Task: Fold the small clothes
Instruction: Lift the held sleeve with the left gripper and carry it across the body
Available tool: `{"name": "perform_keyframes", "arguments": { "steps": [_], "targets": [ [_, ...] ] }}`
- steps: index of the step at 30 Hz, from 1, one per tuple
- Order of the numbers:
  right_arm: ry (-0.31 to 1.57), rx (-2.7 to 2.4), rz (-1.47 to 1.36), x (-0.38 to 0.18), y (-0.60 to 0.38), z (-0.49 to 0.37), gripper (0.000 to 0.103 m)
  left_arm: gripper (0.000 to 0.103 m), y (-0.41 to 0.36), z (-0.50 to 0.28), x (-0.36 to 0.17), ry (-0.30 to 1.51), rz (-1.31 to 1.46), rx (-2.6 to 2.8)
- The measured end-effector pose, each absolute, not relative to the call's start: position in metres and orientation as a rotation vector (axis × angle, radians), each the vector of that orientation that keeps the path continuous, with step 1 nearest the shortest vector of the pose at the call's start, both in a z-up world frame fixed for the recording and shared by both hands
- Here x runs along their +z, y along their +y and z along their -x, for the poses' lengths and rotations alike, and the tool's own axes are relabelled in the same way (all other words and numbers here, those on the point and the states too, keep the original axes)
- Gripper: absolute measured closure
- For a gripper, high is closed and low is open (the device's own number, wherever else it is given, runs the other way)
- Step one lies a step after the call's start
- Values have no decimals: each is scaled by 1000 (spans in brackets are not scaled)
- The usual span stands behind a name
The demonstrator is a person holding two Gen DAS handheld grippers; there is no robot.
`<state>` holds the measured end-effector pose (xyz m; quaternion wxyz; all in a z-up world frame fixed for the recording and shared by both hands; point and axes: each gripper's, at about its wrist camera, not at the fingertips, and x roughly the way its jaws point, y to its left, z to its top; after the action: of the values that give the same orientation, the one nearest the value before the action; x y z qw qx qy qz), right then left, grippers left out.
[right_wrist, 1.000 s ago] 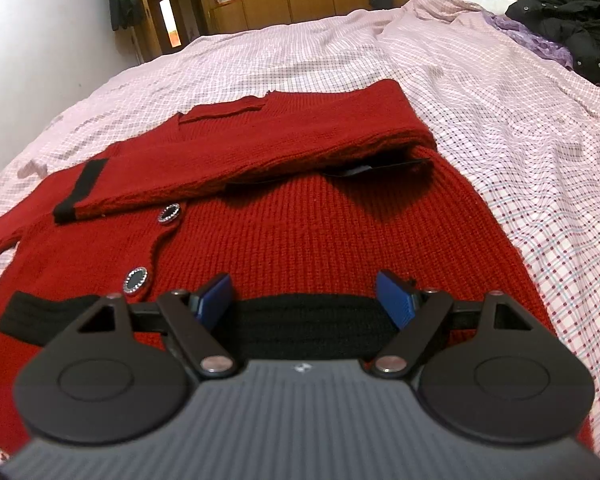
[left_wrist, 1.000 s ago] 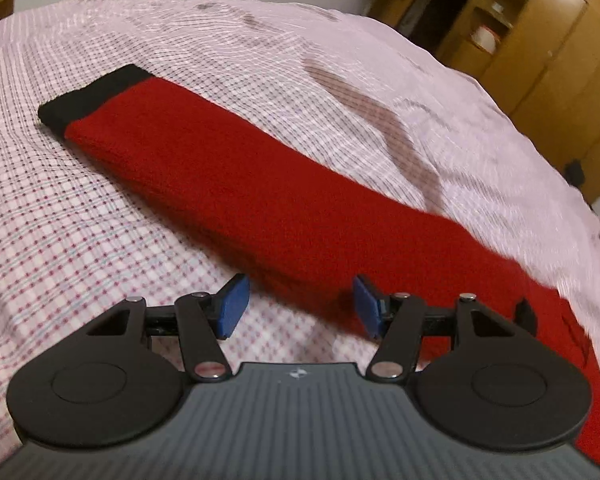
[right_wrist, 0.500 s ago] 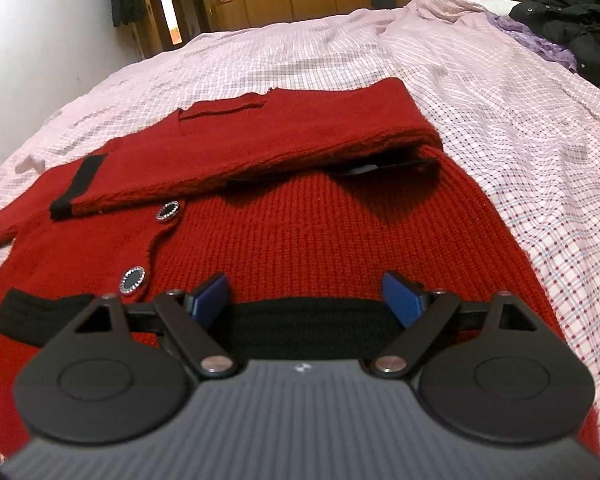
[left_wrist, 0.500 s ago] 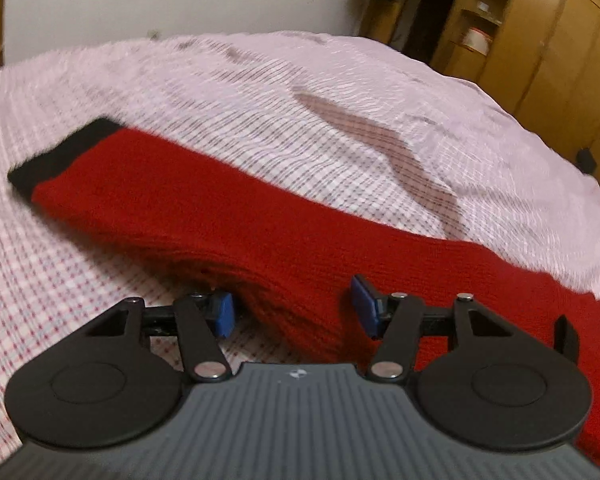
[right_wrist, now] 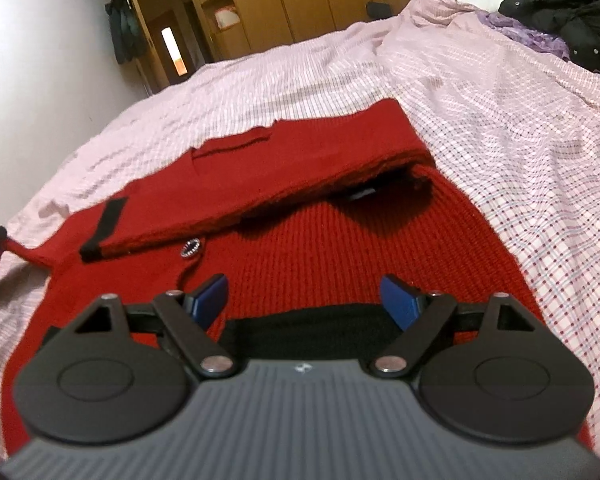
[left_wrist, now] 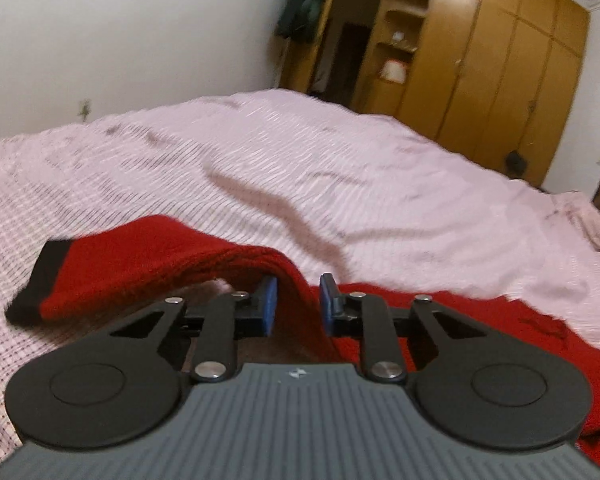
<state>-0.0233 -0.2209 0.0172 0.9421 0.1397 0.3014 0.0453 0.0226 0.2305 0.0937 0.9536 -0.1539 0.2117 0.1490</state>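
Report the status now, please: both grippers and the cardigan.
Left gripper just closed, pinching sleeve. Right gripper open over cardigan hem. Nothing in the way.

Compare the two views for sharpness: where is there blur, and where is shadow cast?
Left wrist view: bedsheet and wardrobe smeared by motion blur; fingers sharp. Right wrist view: crisp; folded sleeve shadows the cardigan beneath.
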Motion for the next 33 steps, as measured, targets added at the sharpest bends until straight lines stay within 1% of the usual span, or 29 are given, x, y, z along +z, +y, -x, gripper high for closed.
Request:
{"name": "perform_keyframes", "arguments": {
  "steps": [1,6,12,17,18,19,20,21,22,25,33],
  "targets": [
    [609,92,-288,18,-222,24,18,89,224,-20,99,411,305,272],
    [589,93,-305,21,-226,29,18,89,186,-16,126,346,224,163],
    [579,96,-318,25,-229,33,18,89,164,-19,127,408,267,131],
    [565,82,-325,28,-232,38,18,87,169,-15,113,486,302,143],
    [564,81,-329,27,-232,39,18,81,171,-12,110,501,307,153],
    [566,79,-334,27,-232,38,18,72,177,-10,105,511,314,161],
    [568,78,-338,25,-232,38,18,68,179,-9,101,519,322,172],
    [572,78,-341,24,-232,38,18,59,181,-6,97,525,330,186],
    [577,79,-344,23,-231,37,18,52,184,-3,93,530,336,206],
    [587,80,-345,20,-229,36,18,48,191,6,81,551,343,255],
    [592,87,-359,15,-231,36,18,48,215,18,57,613,498,314]
  ]
}}
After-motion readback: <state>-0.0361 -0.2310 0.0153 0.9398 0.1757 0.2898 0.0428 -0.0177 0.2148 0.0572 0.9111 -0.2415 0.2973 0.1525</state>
